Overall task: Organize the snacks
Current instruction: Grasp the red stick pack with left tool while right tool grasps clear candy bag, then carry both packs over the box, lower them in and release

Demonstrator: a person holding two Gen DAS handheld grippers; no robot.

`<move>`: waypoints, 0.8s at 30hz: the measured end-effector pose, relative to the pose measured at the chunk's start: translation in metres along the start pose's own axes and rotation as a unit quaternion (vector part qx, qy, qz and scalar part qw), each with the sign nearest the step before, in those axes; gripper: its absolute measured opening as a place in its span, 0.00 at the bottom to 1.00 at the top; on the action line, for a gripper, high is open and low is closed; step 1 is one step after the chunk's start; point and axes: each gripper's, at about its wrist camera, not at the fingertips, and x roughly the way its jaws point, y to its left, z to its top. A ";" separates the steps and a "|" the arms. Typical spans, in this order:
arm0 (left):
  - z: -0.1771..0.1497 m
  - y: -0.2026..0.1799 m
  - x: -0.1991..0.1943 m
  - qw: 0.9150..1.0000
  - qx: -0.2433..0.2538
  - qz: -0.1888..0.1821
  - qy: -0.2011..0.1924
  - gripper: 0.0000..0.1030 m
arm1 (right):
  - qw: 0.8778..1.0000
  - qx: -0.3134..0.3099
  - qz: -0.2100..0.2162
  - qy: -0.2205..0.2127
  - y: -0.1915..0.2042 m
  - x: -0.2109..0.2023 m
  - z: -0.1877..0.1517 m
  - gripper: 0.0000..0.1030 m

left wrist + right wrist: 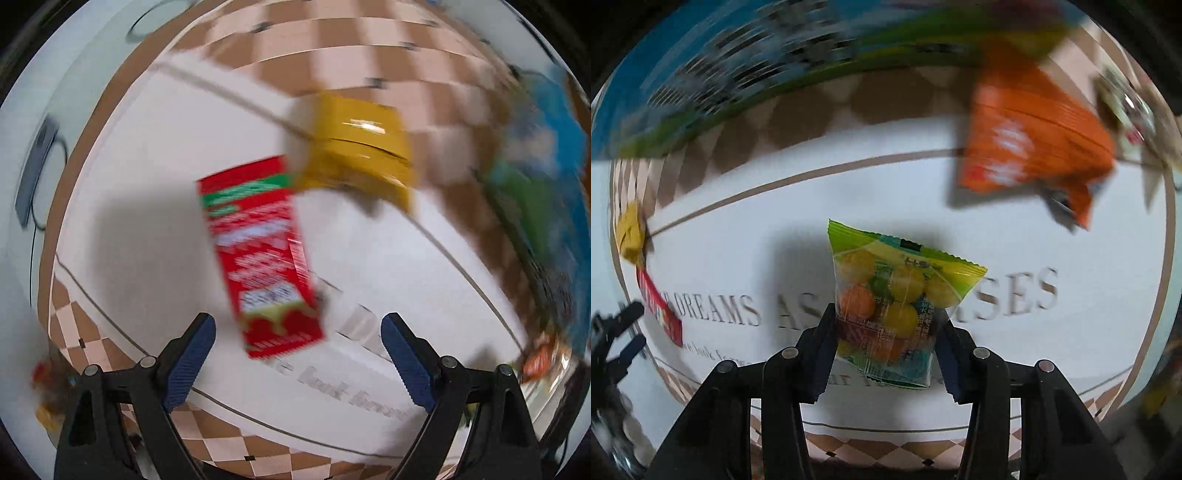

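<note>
While both views are blurred, this much shows:
Left gripper (298, 345): spread wide, holding nothing; red box (260, 254) lies at frame centre, yellow box (356, 147) touching its upper right.
Right gripper (884, 345): clamped on candy bag (892, 299), centre frame.
Orange packet (1030, 140): upper right, on white mat (738, 254).

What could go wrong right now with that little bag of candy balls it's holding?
The right gripper pinches the candy bag only by its lower part, so the bag might slip or swing loose. Both views are blurred, which suggests fast motion and makes a drop likelier. The open left gripper sits close to the red box, which touches the yellow box; a nudge could shift both.
</note>
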 end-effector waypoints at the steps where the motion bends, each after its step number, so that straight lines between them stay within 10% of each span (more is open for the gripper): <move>1: 0.004 0.007 0.005 1.000 -0.012 -0.001 0.006 0.89 | 1.000 -0.006 -0.001 0.001 0.006 0.001 0.000 0.50; 8: 0.021 0.021 0.037 0.999 -0.023 0.013 0.040 0.89 | 0.999 -0.032 -0.007 -0.005 0.036 -0.002 -0.003 0.50; 13: 0.022 0.007 0.035 1.000 0.014 0.026 0.007 0.57 | 0.999 -0.046 -0.014 -0.008 0.050 -0.005 -0.013 0.50; 24: -0.063 -0.074 0.039 0.977 0.207 0.056 0.008 0.51 | 0.994 -0.101 -0.044 0.011 0.042 0.001 -0.013 0.50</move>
